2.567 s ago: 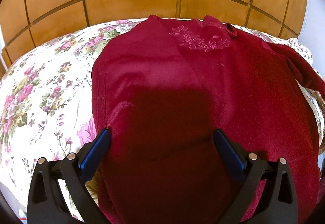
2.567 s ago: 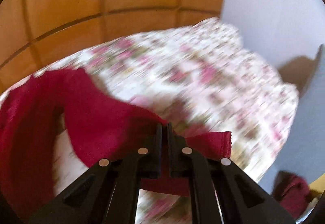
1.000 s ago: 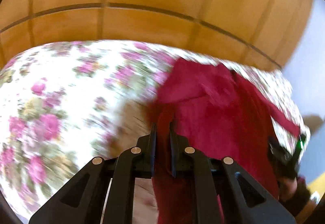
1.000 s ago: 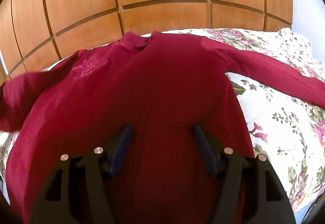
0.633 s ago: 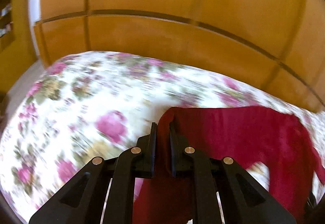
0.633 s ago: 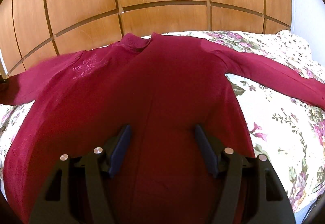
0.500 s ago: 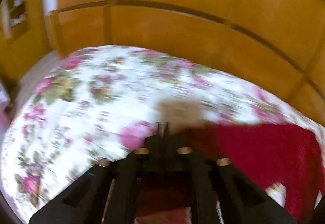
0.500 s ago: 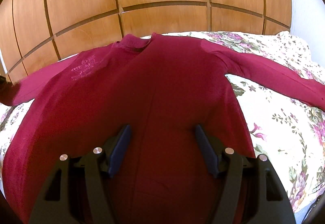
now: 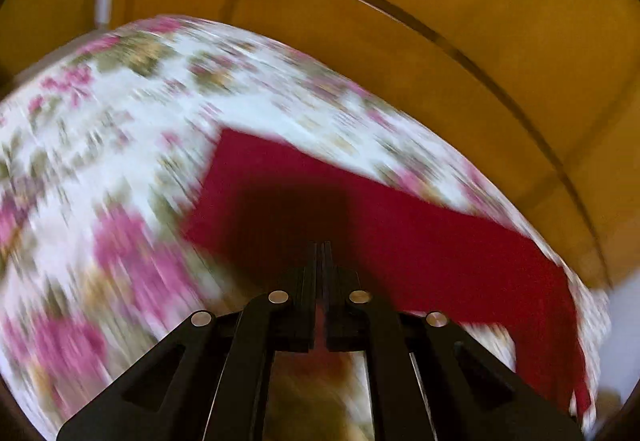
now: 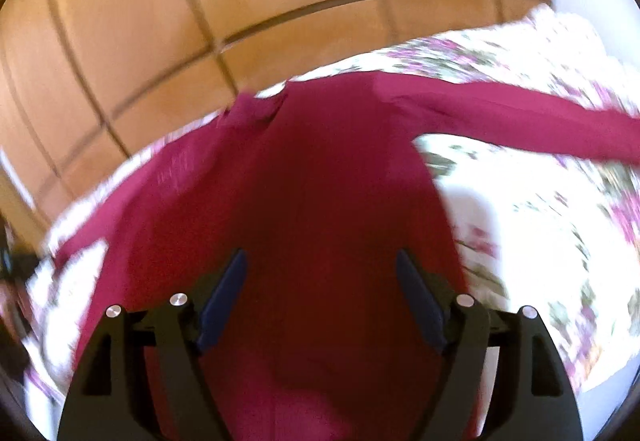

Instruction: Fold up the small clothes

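- The dark red long-sleeved cotton top (image 10: 328,201) is lying spread on the floral-print bed (image 10: 540,225).
- The left hand-held gripper (image 9: 320,253), jaws just easing apart, is barely pinching a sleeve (image 9: 360,209); it is best laid flat.
- The right hand-held gripper (image 10: 320,281) is hovering, spread wide and widening, empty.

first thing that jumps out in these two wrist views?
The dark red long-sleeved top spread flat on the floral bedspread, filling the middle of the right wrist view, one sleeve reaching off to the right. The right hand-held gripper hovers open above its body. In the blurred left wrist view, the left hand-held gripper sits nearly closed over the other sleeve.
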The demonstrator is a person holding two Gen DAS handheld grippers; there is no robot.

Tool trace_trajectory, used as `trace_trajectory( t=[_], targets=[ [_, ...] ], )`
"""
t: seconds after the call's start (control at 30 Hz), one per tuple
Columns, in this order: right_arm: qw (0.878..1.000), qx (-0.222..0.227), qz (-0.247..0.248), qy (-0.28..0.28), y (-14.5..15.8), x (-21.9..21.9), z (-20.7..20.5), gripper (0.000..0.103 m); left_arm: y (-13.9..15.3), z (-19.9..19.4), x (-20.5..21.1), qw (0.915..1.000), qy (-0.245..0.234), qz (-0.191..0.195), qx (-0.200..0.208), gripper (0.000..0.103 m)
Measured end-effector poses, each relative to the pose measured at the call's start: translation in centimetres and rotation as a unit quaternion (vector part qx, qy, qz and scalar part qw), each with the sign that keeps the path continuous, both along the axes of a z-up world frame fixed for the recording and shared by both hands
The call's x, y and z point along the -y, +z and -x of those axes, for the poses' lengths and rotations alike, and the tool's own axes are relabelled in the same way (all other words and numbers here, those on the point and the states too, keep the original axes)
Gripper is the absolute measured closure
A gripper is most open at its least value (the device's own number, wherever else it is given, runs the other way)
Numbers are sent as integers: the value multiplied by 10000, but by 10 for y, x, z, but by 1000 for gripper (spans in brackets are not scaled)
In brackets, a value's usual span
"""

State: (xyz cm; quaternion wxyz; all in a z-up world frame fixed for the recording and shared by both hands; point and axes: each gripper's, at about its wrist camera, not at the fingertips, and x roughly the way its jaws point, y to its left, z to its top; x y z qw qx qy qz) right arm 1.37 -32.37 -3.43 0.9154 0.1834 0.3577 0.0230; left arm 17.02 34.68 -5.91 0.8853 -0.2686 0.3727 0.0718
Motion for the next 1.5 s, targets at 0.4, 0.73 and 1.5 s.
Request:
trace_trajectory(
  t=[0.4,0.73,1.5],
  targets=[
    [9953,-881,-179,-356,-16,75,93,43,-8,100,199,9638,-2658,111,185,27],
    [9764,-1883,-945,482,-56,53,98,77,-29,139,251,9480,-3168,-255,-171,47],
    [9902,-1374,-94,-235,-34,76,119,65,-24,149,230,9476,-3165,263,-345,37]
  ],
)
